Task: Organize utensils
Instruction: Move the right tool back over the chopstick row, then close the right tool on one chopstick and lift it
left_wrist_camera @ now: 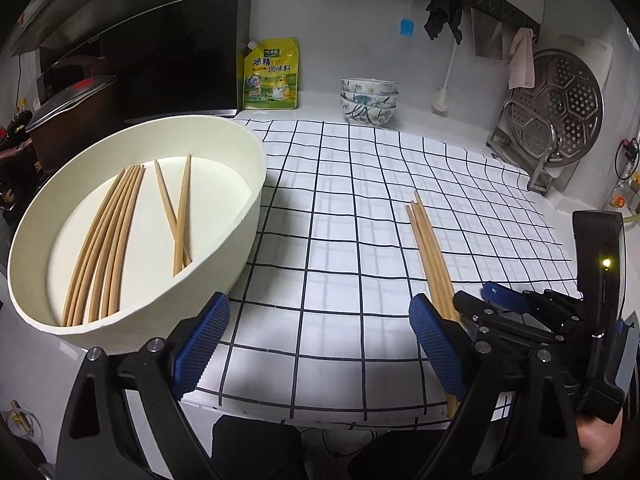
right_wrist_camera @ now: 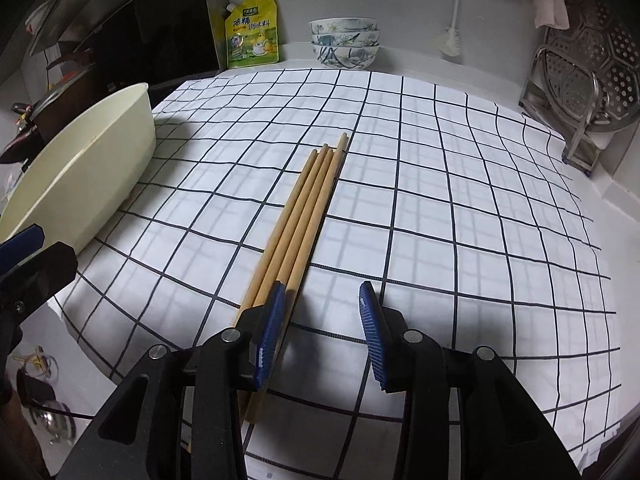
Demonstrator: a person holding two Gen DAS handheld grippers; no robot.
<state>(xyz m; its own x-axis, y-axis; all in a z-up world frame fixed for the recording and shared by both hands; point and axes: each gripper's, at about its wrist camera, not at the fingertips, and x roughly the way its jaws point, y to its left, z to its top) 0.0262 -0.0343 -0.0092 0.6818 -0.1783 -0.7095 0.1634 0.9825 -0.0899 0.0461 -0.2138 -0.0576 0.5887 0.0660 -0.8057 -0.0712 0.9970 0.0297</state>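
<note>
A loose bundle of wooden chopsticks [right_wrist_camera: 304, 220] lies lengthwise on the checked cloth [right_wrist_camera: 460, 200]. My right gripper [right_wrist_camera: 322, 336] hangs low over their near ends, open. Its left finger [right_wrist_camera: 272, 336] sits on top of the bundle and nothing is between the pads. A round white tub [left_wrist_camera: 248, 232] at the left holds several more chopsticks [left_wrist_camera: 108, 240], with two crossed beside them. My left gripper [left_wrist_camera: 320, 344] is wide open above the cloth between the tub and the bundle of chopsticks [left_wrist_camera: 432, 248], empty. In the left wrist view, the right gripper [left_wrist_camera: 492, 304] shows at the right.
Stacked patterned bowls [left_wrist_camera: 368, 100] and a yellow seasoning pouch [left_wrist_camera: 272, 76] stand at the back wall. A perforated steamer plate on a metal rack [left_wrist_camera: 560, 112] is at the back right. A lidded pot [left_wrist_camera: 68, 108] sits behind the tub. The counter's front edge runs just below the grippers.
</note>
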